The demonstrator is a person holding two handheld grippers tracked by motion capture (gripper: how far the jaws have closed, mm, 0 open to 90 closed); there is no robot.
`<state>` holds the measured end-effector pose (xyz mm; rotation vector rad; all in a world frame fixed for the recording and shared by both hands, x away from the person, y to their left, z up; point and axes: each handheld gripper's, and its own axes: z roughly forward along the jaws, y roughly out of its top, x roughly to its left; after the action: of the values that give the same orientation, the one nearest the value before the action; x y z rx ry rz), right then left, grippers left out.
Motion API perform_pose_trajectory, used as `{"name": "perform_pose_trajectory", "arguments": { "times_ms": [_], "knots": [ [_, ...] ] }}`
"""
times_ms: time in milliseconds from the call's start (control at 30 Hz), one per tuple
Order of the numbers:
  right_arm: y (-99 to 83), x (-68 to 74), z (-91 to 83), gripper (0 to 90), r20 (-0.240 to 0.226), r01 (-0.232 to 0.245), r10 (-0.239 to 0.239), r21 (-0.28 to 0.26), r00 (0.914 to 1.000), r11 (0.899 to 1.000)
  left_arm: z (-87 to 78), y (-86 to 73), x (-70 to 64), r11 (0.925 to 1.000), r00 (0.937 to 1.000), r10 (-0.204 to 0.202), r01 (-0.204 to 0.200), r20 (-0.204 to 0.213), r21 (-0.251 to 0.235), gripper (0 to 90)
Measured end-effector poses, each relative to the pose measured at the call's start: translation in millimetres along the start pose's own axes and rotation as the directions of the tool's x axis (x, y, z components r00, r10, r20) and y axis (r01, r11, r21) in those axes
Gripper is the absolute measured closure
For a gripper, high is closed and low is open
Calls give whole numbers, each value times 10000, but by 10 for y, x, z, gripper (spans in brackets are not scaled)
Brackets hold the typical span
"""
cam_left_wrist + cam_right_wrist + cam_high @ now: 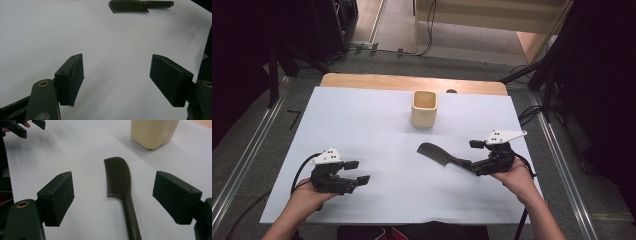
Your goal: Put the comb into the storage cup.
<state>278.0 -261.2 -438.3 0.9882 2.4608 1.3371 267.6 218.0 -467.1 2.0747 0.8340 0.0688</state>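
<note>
Comb (438,153): a dark, one-piece comb with a curved toothed head and a straight handle, lying flat on the white sheet (377,130) that covers the table, right of centre and nearer to you than the cup. In the high view its head points toward the middle of the table and its handle runs back to your right gripper (477,156). In the right gripper view the comb (120,187) lies between the two black jaws, handle toward the camera, with faint lettering on the handle; the jaws stand wide apart on either side and neither pad touches it. The right gripper (112,197) is therefore spread around the handle, not closed on it.

Cup (424,108): a cream, square-mouthed container, upright, beyond the comb and well apart from it; its lower body shows at the top of the right gripper view (153,132).

Your left gripper (357,172) is held near the front left of the sheet, well apart from the comb. In its own view the left gripper (116,77) has its jaws wide apart over bare white sheet, and the comb (135,6) lies far off at the top edge.
</note>
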Motion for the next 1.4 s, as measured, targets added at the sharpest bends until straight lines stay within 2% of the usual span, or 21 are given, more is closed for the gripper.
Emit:
{"name": "perform_pose_trajectory", "arguments": {
  "times_ms": [167, 533, 700, 767, 967, 1167, 1333, 1400],
  "knots": [
    [52, -72, 5, 155, 45, -99, 99, 51, 9999, 9999, -1, 0, 1, 10000, 10000, -9, 9, -22, 3, 283],
    [177, -206, 4, 155, 125, 29, -27, -164, 9999, 9999, -4, 0, 5, 10000, 10000, -26, 26, -20, -3, 283],
    [147, -225, 18, 154, 118, 137, -136, -83, 9998, 9999, -4, 2, 3, 10000, 10000, -32, 32, -27, -11, 283],
    [113, -236, 36, 154, -13, 5, -5, -83, 10000, 10000, -4, 2, 1, 10000, 10000, -30, 30, -33, -26, 283],
    [68, -247, 79, 155, 83, -95, 94, 90, 9999, 9999, -7, 2, 3, 10000, 10000, -35, 35, -26, -40, 283],
    [-2, -265, 114, 154, -36, -225, 226, 108, 9997, 9997, -9, 4, 1, 10000, 10000, -25, 25, -14, -27, 283],
    [-69, -267, 132, 155, 165, -324, 321, 201, 9993, 9993, -11, 4, 2, 10000, 10000, -41, 41, 4, -74, 283],
    [-94, -277, 135, 156, 112, -312, 311, 139, 9995, 9994, -13, 5, 3, 9999, 10000, -64, 65, 8, -85, 283]
  ]
}}
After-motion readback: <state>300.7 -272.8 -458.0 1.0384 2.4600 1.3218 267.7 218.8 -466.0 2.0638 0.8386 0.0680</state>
